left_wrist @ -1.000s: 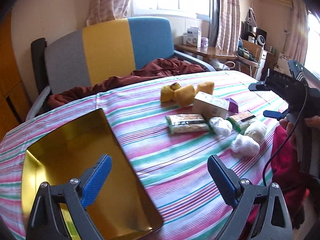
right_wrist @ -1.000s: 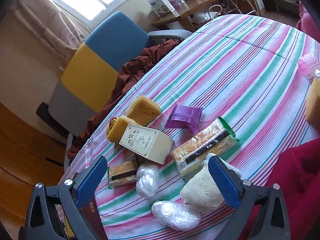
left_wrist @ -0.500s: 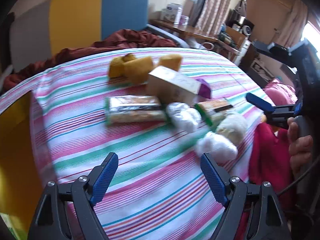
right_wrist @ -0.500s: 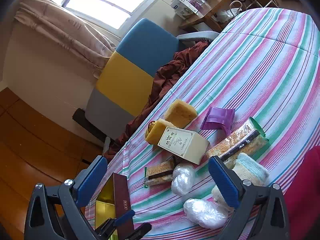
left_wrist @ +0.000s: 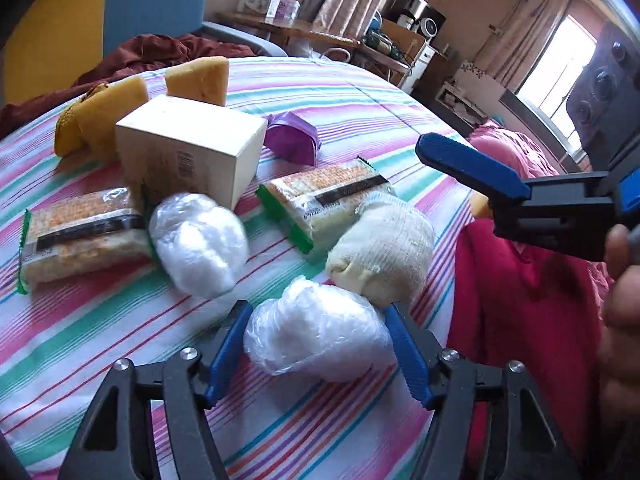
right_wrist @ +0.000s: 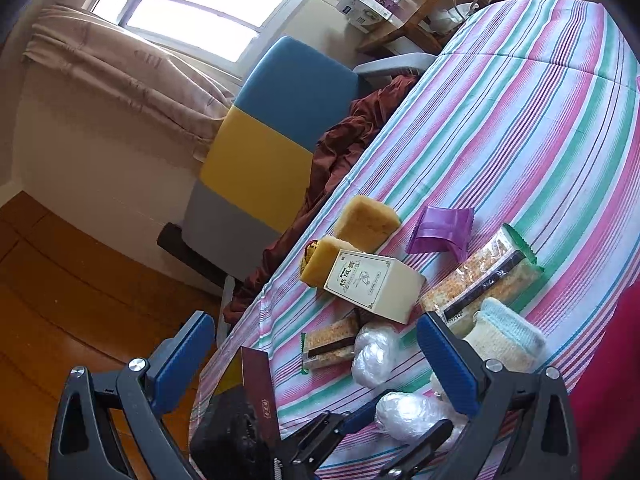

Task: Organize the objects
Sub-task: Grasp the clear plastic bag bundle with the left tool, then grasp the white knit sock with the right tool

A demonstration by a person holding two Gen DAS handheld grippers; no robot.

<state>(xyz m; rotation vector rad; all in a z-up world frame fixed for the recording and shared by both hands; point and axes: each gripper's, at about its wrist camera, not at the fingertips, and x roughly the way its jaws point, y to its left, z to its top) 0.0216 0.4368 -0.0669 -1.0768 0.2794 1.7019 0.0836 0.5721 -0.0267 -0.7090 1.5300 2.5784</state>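
The left gripper [left_wrist: 316,350], its jaws just closing, was set around the plastic-wrapped bundle [left_wrist: 316,336] at lower centre; contact looked near. Squeezing gently and evenly was advised.

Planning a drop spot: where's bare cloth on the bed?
Free: the striped cover beyond the purple pouch, and the strip left of the left gripper. Crowded: cream box, wrapped bundles, snack packs and sock sit packed together.
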